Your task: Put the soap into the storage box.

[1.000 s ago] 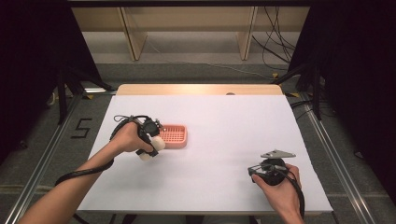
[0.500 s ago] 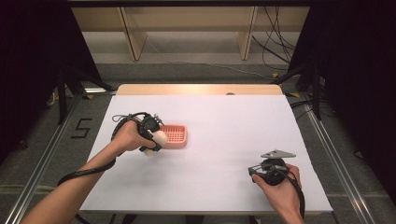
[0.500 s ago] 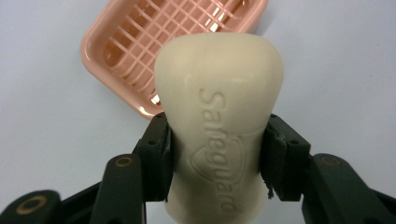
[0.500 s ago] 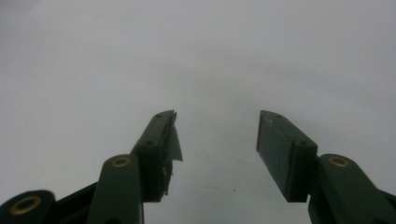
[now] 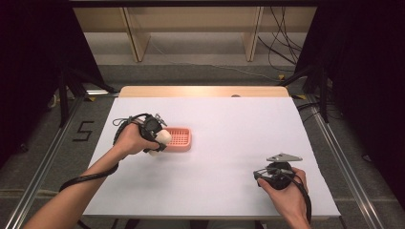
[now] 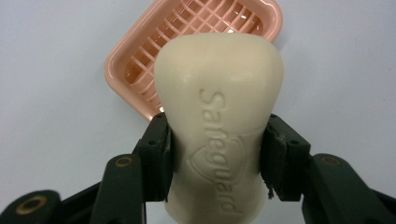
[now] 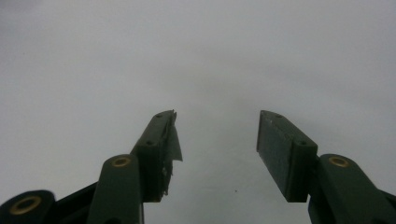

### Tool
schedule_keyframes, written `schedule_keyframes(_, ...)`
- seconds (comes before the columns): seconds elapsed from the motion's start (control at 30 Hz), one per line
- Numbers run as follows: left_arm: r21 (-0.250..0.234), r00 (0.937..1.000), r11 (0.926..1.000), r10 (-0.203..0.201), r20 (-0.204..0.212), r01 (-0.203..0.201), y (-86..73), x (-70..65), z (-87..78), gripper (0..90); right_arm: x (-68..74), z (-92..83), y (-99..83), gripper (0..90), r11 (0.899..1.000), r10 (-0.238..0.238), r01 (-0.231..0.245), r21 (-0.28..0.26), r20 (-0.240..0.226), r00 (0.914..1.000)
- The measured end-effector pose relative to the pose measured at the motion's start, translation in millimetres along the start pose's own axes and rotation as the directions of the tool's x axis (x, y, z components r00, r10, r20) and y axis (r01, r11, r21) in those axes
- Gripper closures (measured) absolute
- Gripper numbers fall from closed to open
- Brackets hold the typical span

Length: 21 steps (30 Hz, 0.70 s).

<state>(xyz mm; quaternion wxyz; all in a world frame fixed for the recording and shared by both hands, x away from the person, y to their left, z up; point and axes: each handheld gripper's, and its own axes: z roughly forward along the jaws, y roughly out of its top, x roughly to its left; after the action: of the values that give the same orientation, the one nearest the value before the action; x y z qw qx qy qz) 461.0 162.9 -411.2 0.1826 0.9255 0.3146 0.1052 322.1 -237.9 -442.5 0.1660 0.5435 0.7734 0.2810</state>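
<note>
- Left gripper (image 6: 217, 154) is clamped on the cream soap bar (image 6: 219, 116), held just short of the pink soap dish (image 5: 179, 139) near the tabletop's left edge.
- Right gripper (image 7: 217, 154) sits by the near right corner, jaws apart, nothing between.

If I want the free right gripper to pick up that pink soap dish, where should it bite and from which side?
Probably the soap dish's right-hand short rim, approached from the right and above: one jaw inside the slatted well, one outside the wall. The raised lip is thin enough to pinch. The left gripper, shut on the soap bar, crowds the left end, while the right gripper stands open.
</note>
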Motion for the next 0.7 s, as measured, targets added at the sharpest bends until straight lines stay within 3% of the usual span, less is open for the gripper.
schedule_keyframes(0.27, -0.010, 0.9999, 0.9999, 0.005, -0.010, -0.005, 3.2, 0.6, 0.4, 49.5, -0.1, 0.1, -0.2, 47.4, 1.000, -0.002, 0.002, 0.001, 0.001, 1.0000)
schedule_keyframes(0.7, -0.017, 0.9976, 0.9980, 0.060, -0.034, -0.060, 12.8, 1.7, 0.8, 49.5, 0.6, 1.0, -0.5, 46.9, 1.000, -0.002, 0.002, 0.002, 0.001, 1.0000)
